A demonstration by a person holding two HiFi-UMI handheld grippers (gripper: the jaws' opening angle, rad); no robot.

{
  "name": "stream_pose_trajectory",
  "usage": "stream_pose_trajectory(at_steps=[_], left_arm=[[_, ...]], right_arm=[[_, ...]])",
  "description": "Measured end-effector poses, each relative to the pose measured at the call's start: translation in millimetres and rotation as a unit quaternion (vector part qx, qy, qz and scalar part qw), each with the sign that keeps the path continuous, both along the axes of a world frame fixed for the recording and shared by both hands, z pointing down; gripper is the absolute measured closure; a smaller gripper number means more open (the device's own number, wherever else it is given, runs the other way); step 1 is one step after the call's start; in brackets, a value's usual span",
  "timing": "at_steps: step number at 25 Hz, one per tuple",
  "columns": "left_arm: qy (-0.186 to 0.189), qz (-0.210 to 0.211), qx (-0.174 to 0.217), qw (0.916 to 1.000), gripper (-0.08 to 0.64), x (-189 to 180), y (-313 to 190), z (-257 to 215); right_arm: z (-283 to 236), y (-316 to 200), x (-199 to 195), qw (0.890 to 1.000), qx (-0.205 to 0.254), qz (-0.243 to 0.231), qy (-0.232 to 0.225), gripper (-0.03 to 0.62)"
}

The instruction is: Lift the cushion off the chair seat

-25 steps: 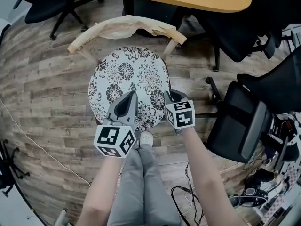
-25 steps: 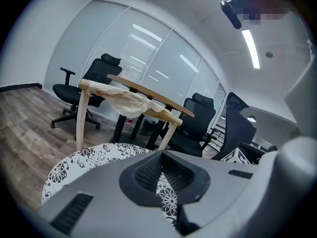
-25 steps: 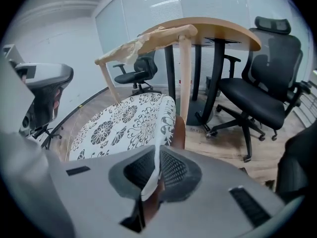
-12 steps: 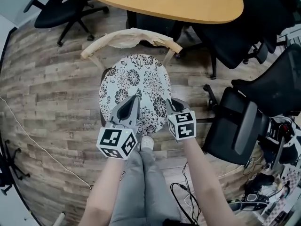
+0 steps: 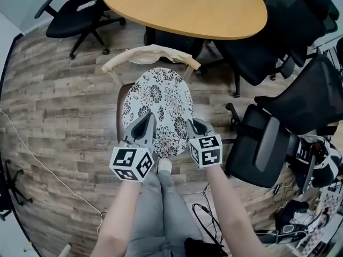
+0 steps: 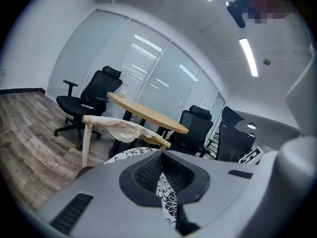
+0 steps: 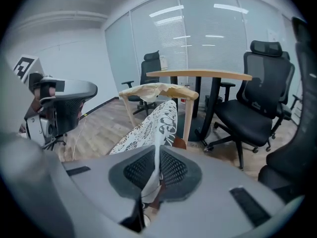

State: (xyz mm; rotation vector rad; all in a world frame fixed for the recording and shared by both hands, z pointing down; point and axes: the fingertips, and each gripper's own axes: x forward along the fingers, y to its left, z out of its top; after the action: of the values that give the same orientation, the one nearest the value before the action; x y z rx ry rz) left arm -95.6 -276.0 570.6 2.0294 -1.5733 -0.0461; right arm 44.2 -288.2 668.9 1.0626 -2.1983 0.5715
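Note:
The round white cushion (image 5: 158, 107) with a black flower print is held by its near edge and tilts up off the wooden chair. My left gripper (image 5: 149, 119) is shut on the near-left rim; in the left gripper view, the printed fabric (image 6: 166, 198) is pinched between the ribbed pads of that gripper (image 6: 161, 175). On the near-right rim my right gripper (image 5: 192, 125) is also shut, with the cushion (image 7: 154, 123) running away from its jaws (image 7: 157, 171). A strip of brown chair seat (image 5: 120, 110) shows at the cushion's left side.
The chair's back rail (image 5: 151, 54) is wrapped in paper. An orange oval table (image 5: 187, 7) stands just behind it. Black office chairs stand at the back left (image 5: 75, 12) and the right (image 5: 265, 146). A thin cable (image 5: 32, 154) crosses the wood floor. The person's legs (image 5: 161, 208) are below.
Both grippers have risen with the cushion's near edge still pinched. The cushion now stands steeper, and brown seat shows at its left side.

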Motion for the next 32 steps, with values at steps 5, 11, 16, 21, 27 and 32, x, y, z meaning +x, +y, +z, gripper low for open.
stream_pose_trajectory(at_steps=[5, 11, 16, 21, 27, 32], left_arm=[[0.003, -0.009, 0.01, 0.9999, 0.558, -3.7, 5.0, -26.8], [0.009, -0.022, 0.017, 0.9996, 0.558, -9.0, 11.3, -53.0], [0.019, -0.033, 0.018, 0.9991, 0.558, -12.2, 17.7, -74.3], [0.02, -0.027, 0.028, 0.999, 0.558, -9.2, 22.5, -100.8], [0.017, -0.006, 0.047, 0.9987, 0.558, -1.4, 24.5, -127.3], [0.021, -0.003, 0.057, 0.9981, 0.558, 1.1, 27.0, -148.6]], right_arm=[[-30.3, 7.3, -1.1, 1.0, 0.011, -0.003, -0.004, 0.554], [-68.9, 13.1, -7.5, 0.999, 0.027, -0.002, -0.02, 0.554], [-98.0, 16.3, -12.2, 0.999, 0.043, -0.008, -0.023, 0.554], [-126.1, 21.3, -12.6, 0.998, 0.059, -0.016, -0.026, 0.554], [-159.8, 27.3, -8.9, 0.996, 0.084, -0.022, -0.023, 0.554], [-188.7, 39.1, -2.9, 0.994, 0.104, -0.036, -0.008, 0.554]])
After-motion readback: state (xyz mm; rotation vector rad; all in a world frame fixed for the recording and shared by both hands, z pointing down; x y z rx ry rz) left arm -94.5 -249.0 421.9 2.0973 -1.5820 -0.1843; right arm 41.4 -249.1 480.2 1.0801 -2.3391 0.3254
